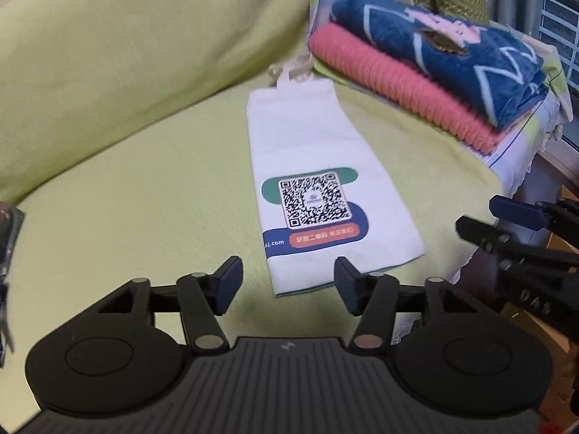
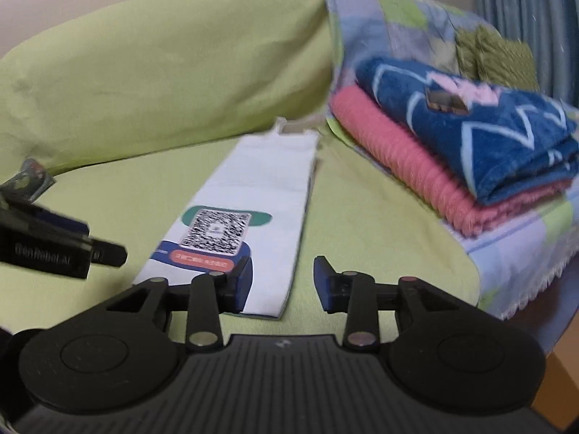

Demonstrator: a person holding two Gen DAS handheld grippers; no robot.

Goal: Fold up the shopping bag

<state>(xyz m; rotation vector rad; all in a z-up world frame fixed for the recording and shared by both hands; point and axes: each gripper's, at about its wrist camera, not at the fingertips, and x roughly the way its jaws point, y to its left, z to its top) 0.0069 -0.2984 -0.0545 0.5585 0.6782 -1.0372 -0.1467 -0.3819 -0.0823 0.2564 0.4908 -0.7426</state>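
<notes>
The shopping bag (image 1: 318, 181) lay flat on the green sofa seat (image 1: 144, 195), folded lengthwise into 1 narrow strip, printed panel up, handles (image 1: 289, 68) toward the backrest, presumably ready for a crosswise fold. The left gripper (image 1: 287, 285) stood above its near edge, jaws apart and empty. The right gripper (image 2: 282, 282) was likewise parted, gripping nothing. The bag was thin, pale woven cloth. Beside it sat 2 stacked folded items: a ribbed pink knit (image 1: 398, 86) and a plush blue blanket (image 1: 452, 54).

A lime-green sofa (image 1: 144, 181) fills the room, a patchwork throw (image 2: 380, 25) over its back, folded blankets (image 1: 434, 83) stacked at one end beside a barred window (image 1: 561, 36).
</notes>
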